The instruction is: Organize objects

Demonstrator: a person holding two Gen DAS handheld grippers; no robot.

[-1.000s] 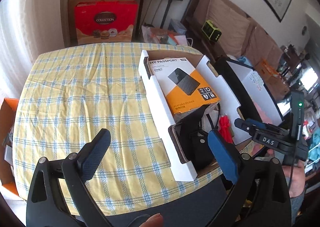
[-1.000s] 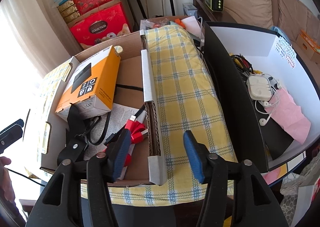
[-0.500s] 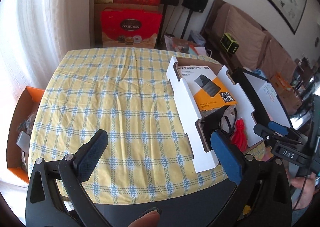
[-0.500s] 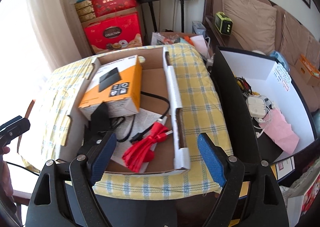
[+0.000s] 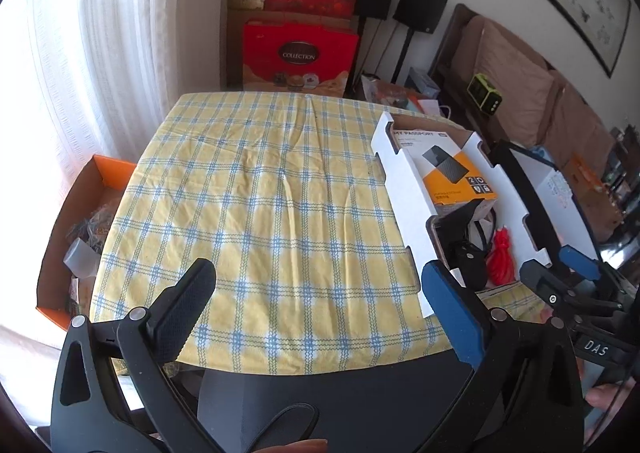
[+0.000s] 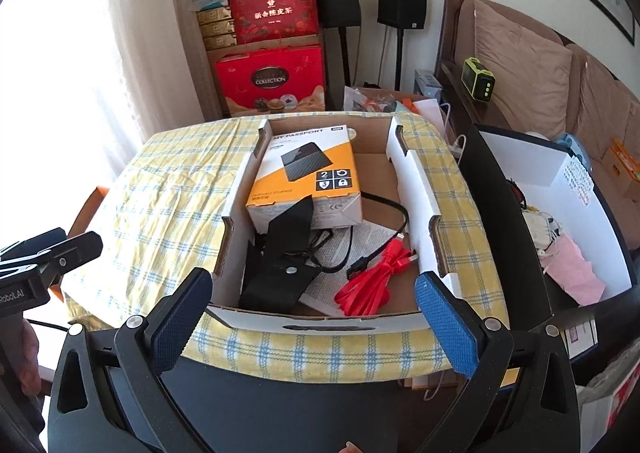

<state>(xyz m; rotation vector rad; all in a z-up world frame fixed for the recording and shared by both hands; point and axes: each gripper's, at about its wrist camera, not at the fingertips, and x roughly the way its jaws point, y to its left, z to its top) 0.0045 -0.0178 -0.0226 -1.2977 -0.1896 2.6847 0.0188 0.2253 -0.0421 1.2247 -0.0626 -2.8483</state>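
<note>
An open cardboard box [image 6: 416,189] with white walls stands on the yellow checked tablecloth [image 6: 168,189]. Inside it lie an orange hard-drive carton [image 6: 308,181], a black pouch [image 6: 280,265], a black cable [image 6: 384,209] and a bundled red cable [image 6: 372,277]. My right gripper [image 6: 313,277] hovers above the box's near wall. Its jaws are opening wide with nothing between them. My left gripper [image 5: 317,267] stands open over bare cloth, left of the box [image 5: 404,193], holding nothing. The carton [image 5: 452,177] and red cable [image 5: 502,253] show there too.
A black-walled box [image 6: 560,181] with white chargers and a pink bag sits right of the table. An orange bin [image 5: 92,189] stands on the floor at the left. Red gift boxes [image 5: 300,53], speakers and a sofa lie beyond the table.
My right gripper has drawn back from the red cable toward the table's near edge, its jaws spreading wider. The left gripper has pulled back and swung left, away from the box.
</note>
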